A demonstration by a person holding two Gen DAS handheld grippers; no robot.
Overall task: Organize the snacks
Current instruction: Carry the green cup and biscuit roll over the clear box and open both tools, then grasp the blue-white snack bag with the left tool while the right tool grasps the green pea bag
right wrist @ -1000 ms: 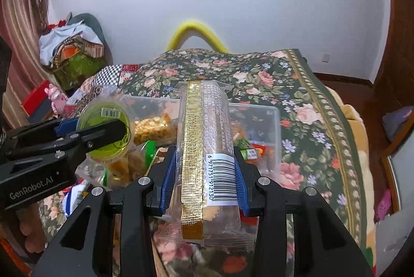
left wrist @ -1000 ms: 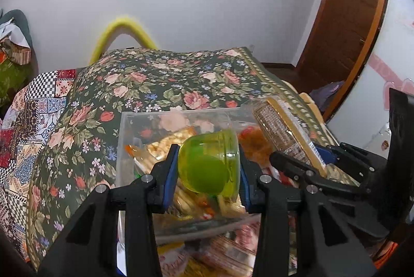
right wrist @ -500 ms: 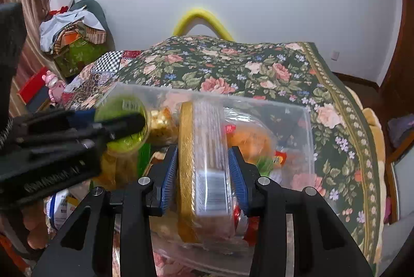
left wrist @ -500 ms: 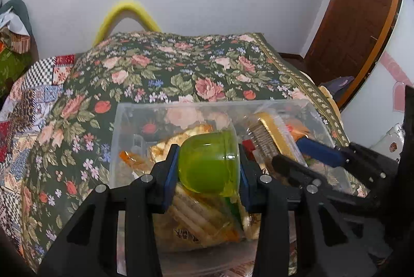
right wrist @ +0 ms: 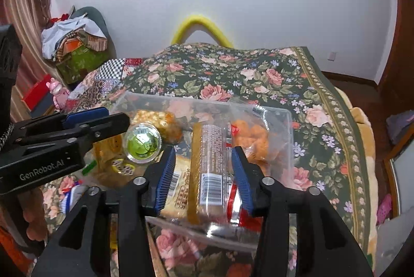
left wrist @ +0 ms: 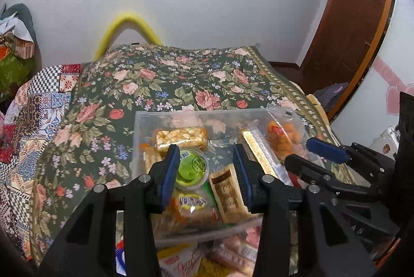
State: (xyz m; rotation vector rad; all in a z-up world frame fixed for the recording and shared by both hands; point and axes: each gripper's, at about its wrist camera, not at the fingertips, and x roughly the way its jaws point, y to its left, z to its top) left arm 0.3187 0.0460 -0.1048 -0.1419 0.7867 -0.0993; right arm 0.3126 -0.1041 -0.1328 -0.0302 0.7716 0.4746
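A clear plastic bin [left wrist: 145, 119] [right wrist: 287, 121] on the flowered bedspread holds several snack packs. The green jelly cup [left wrist: 191, 169] [right wrist: 142, 142] lies in the bin, lid up, free of my left gripper [left wrist: 205, 173], which is open above it. The long gold-edged biscuit pack [right wrist: 209, 163] [left wrist: 261, 158] lies in the bin between the spread fingers of my open right gripper [right wrist: 204, 173], touching neither pad. An orange puff bag [right wrist: 252, 140] and a popcorn bar [left wrist: 181, 137] lie further back in the bin.
More snack packs [left wrist: 233, 253] lie on the bed in front of the bin. A pile of clothes and bags [right wrist: 75, 44] stands at the left wall. A wooden door [left wrist: 349, 18] is at the right. A yellow foam arch [right wrist: 199, 26] rises behind the bed.
Both grippers opened and let go: the green cup dropped into the bin from the left gripper, the biscuit pack from the right. Both grippers have pulled back a little.
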